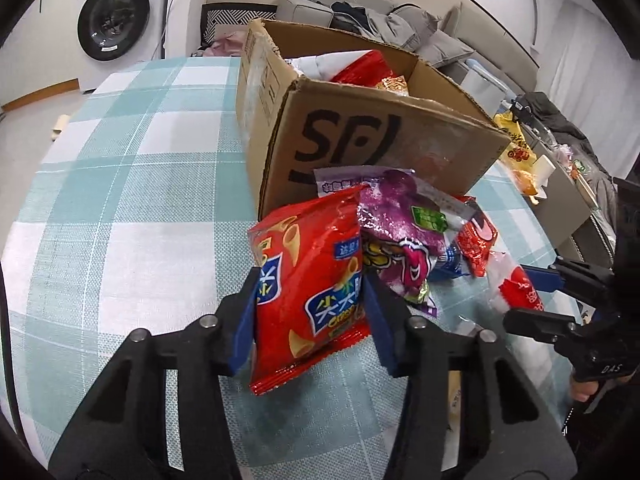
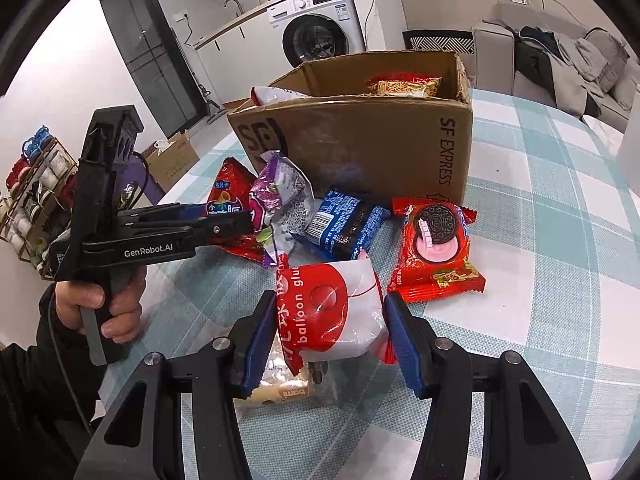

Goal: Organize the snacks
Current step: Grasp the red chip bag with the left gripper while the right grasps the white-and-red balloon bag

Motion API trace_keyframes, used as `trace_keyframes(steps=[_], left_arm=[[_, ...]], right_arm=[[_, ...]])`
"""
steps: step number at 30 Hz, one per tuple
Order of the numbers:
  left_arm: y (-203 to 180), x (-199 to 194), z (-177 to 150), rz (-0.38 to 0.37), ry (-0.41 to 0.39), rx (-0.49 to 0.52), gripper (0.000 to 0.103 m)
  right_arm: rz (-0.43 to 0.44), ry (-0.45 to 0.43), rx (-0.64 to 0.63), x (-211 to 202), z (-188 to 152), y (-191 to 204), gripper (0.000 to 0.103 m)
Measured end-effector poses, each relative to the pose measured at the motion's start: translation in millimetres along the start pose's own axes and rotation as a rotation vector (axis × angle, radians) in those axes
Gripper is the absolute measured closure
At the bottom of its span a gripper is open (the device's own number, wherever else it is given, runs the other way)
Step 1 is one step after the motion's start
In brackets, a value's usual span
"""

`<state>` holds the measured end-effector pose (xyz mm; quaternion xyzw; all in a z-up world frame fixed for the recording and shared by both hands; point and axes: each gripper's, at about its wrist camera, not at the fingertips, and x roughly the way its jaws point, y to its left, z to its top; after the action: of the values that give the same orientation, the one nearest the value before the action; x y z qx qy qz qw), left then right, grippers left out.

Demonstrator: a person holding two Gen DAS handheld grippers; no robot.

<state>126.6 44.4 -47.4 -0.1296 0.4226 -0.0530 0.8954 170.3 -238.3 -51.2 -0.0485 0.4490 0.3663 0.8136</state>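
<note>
Both claws gripping snack packets in front of the cardboard box (image 1: 384, 136).
Left gripper (image 1: 312, 304), at lower centre, is clamping the red chip bag (image 1: 308, 280); right gripper (image 2: 326, 320) is squeezing the red-and-white balloon packet (image 2: 332, 316), while other snacks are lying on the checked tablecloth (image 1: 120, 200) below the box.

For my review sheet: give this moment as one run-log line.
left gripper: shut on red chip bag | right gripper: shut on red-and-white packet | brown cardboard box: open, snacks inside | stage: both picked, unboxed
</note>
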Motion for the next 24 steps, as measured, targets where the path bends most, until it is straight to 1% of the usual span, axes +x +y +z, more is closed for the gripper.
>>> trace_keyframes(steps=[1,6,16,24], left_arm=[[0,-1,0,-0.005,-0.001,-0.003,0.063],[2,-5,-1,-0.016,-0.002,-0.003,0.066],[-8,-31,1,-0.018,-0.047,0.029,0.066],[-16,-57,2,-0.013,-0.087,0.044,0.066]], right_arm=[[0.0,-0.001,0.0,-1,0,0,0.048],[0.0,-0.011,0.001,-4,1,0,0.048],[-0.002,-0.042,0.004,-13,3,0,0.048],[0.005,-0.1,0.023,-25,6,-3,0.048]])
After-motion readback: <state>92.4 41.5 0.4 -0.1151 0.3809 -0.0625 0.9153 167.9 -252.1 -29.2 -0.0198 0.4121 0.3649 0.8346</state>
